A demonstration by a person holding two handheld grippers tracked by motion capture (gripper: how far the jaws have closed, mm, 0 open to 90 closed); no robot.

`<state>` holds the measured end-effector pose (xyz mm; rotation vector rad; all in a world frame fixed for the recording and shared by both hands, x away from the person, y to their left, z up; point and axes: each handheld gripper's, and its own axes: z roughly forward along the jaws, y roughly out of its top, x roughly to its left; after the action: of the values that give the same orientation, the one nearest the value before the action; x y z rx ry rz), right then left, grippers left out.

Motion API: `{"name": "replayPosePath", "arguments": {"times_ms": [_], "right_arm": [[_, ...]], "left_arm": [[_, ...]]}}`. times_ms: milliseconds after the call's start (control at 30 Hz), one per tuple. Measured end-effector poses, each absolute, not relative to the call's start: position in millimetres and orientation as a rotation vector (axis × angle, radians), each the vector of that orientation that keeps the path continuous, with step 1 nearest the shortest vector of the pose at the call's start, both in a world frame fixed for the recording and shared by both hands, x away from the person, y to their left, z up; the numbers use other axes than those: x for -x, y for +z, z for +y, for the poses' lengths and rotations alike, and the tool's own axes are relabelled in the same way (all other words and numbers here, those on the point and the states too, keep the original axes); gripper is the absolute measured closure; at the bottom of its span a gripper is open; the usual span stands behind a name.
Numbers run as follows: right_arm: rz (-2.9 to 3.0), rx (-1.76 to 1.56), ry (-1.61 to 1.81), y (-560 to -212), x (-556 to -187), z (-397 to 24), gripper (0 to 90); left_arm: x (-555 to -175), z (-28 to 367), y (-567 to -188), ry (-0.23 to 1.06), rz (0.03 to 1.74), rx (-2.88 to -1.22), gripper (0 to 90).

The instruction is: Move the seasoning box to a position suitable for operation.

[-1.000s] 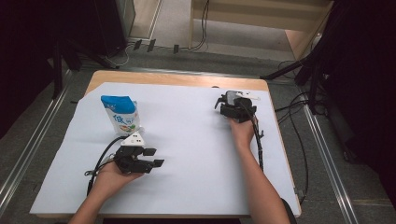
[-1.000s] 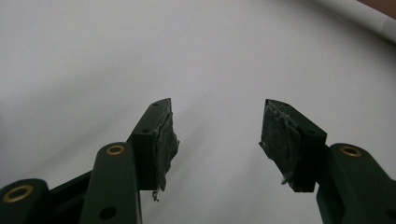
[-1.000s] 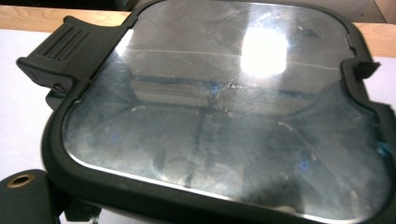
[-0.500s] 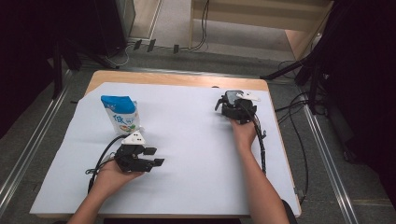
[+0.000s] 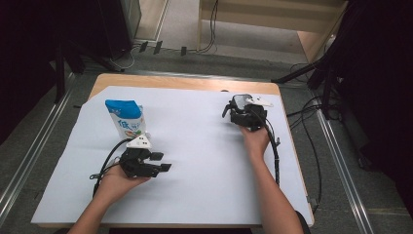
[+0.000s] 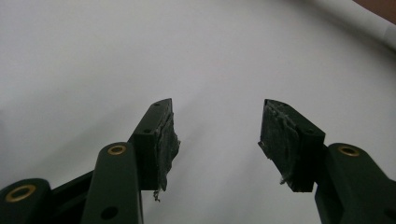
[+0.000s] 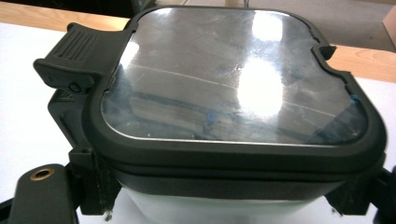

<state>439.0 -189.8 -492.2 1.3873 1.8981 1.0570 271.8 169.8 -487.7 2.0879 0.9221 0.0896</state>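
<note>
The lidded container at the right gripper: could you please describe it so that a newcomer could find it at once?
On the white sheet covering the table, look to the far right area, where the right gripper has its jaws around the lidded container. It is a squarish box with rounded corners, a dark-rimmed glossy clear lid and a ribbed latch tab, unlike the blue-and-white pouch standing far left.

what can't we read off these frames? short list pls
- Container, right gripper view: contents hidden by the glare on its lid; base cut off by the bottom edge.
- Same container, high view: mostly hidden behind the right claw.
- Blue-and-white pouch, high view: print too small to read.
</note>
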Motion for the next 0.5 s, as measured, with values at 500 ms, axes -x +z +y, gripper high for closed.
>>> {"name": "replayPosePath", "arguments": {"times_ms": [500], "right_arm": [[1.978, -1.293, 1.123, -472, -388, -186, 15.3]], "left_arm": [[-288, 167, -487, 0.087, 0.898, -2.12, 45.6]]}}
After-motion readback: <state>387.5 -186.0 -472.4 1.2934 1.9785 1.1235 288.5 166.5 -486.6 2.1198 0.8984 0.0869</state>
